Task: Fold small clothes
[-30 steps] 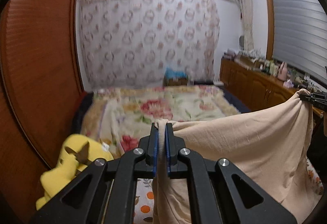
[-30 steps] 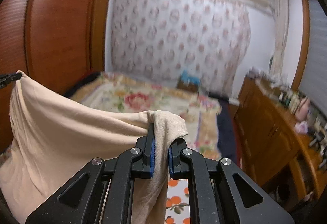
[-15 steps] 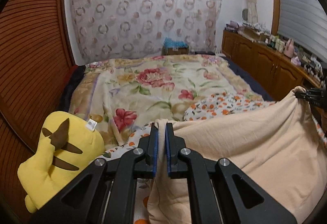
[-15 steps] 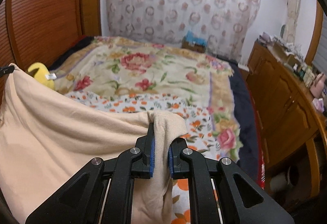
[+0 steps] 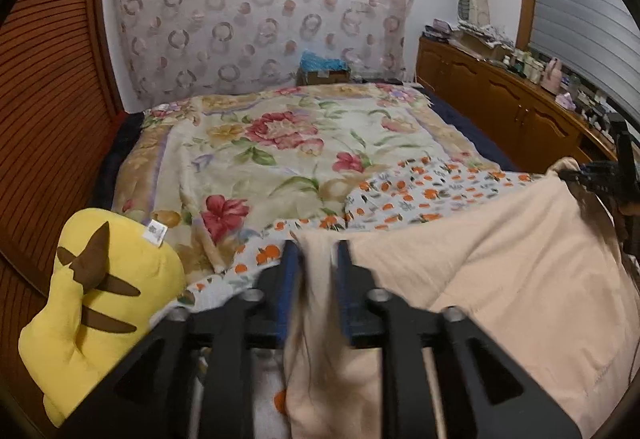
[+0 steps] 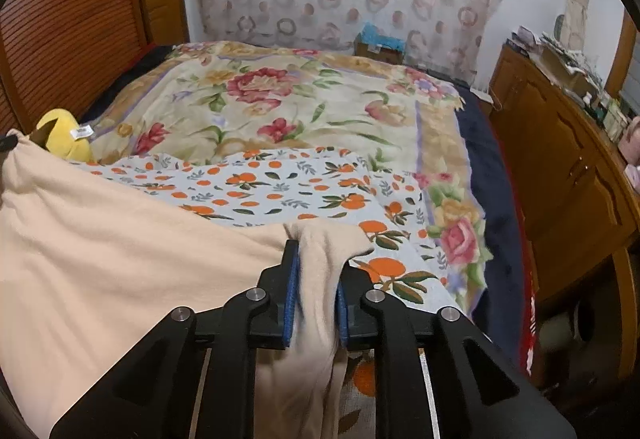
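Both jaws opening, left gripper point(image 5: 316, 259) and right gripper point(image 6: 316, 259) loosening off corners of the peach garment point(image 5: 500, 259) at lower frame; risk: uneven release slumps it crooked onto the orange-print sheet point(image 6: 280, 183).

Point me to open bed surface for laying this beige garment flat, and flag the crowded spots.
Free: the orange-print sheet just beyond both grippers, and the floral blanket behind it up to the box at the curtain. Crowded: the yellow plush on the left edge and the cluttered cabinet top on the right. The beige garment covers the near part.
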`<state>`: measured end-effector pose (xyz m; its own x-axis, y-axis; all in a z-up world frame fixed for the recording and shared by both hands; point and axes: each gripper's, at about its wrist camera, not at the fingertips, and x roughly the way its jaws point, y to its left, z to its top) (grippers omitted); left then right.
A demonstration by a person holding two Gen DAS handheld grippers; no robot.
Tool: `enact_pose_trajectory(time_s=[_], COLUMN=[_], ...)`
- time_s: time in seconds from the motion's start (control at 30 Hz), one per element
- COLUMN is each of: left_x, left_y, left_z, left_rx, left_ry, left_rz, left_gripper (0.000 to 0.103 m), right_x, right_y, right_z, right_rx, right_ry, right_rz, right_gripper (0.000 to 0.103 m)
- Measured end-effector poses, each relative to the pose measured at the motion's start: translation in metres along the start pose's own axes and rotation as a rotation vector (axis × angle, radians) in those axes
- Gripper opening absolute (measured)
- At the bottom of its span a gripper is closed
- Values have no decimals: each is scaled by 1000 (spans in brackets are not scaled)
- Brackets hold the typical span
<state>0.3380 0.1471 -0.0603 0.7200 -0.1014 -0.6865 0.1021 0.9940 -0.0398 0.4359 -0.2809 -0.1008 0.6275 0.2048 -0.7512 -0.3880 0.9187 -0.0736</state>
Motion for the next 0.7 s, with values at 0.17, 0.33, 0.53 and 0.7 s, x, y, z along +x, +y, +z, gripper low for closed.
enact_pose_trajectory(time_s=[0.17,0.33,0.53,0.7], left_x=[-23,-50,-57,-49], left_y=[-9,-20,-34,-35], left_z=[-15,-42,-79,-96], left_rx=[48,76,78,64], left_ry=[26,49,123,172], left_rz=[-11,-11,-27,-33], left_gripper=[54,57,57,57], right_x=[-24,-57,-84,-100], right_y=[-5,-2,13,27], right_z=[-7,-24,-58,-82], right_rx=[26,40,46,58], right_ry=[-23,-32,-6,18], right_rz=[-10,8,54,87], right_gripper=[28,43,43,45])
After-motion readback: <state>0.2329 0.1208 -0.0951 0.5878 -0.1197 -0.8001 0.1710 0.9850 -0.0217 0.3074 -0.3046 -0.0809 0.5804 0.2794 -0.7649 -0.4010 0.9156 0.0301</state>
